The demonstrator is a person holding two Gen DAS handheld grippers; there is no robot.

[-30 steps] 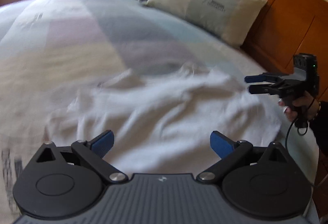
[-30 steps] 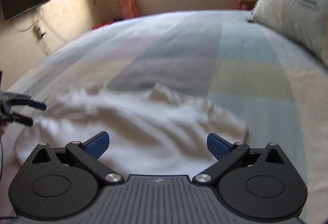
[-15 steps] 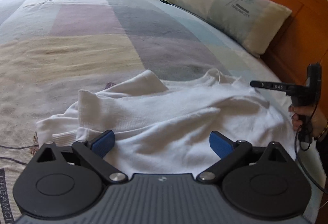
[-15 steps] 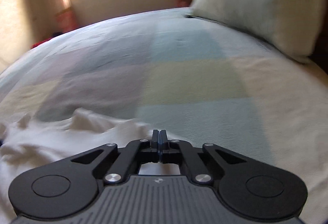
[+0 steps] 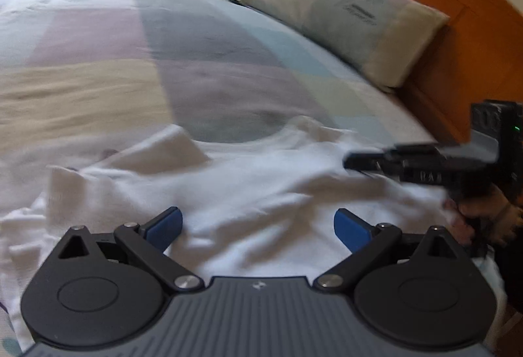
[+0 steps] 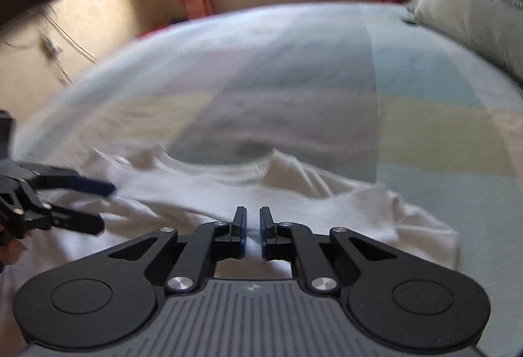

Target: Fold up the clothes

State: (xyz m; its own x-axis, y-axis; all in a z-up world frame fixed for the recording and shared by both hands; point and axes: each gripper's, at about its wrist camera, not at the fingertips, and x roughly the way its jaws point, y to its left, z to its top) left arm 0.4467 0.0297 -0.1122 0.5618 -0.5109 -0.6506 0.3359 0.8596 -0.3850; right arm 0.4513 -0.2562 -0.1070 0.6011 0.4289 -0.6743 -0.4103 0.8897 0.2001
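Left wrist view shows the crumpled white knitted garment (image 5: pixel 248 180) spread on the pastel-checked bed (image 5: pixel 196 63), the left gripper (image 5: pixel 258 224) wide open and empty above it, while the right gripper (image 6: pixel 252 219), nearly closed with nothing seen clamped, is judged to need a hem grasp next.

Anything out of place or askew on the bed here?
Only the white garment: it lies crumpled on the bedspread, with one sleeve flipped over the body, not spread flat. The pillow looks normal.
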